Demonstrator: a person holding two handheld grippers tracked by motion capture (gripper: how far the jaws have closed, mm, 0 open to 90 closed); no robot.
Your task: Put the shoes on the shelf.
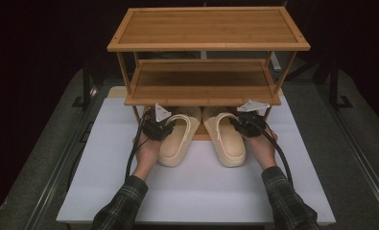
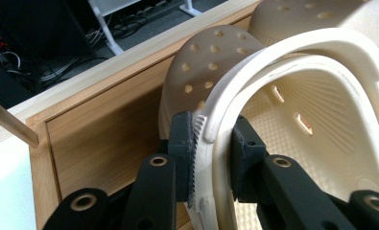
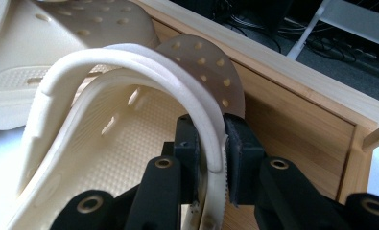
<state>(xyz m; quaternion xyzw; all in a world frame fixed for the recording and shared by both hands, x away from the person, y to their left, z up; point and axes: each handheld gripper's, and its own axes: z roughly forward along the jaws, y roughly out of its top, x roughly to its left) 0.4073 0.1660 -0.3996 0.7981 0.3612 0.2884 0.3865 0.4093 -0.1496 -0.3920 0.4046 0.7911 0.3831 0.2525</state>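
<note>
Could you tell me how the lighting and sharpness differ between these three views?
High view: dim, the surroundings nearly black, the shelf and the white board lit, slightly soft. Left gripper view: bright, the clog sharp, the jaws' bases blurred. Right gripper view: much the same, the other clog crisp, background cables soft.

No readable text, label, brand, number or sign anywhere around the bamboo shelf rack. Plain cream on the two clogs at the rack's foot: only round vent holes and moulded ribbing. Nothing printed on the white board under the rack.
</note>
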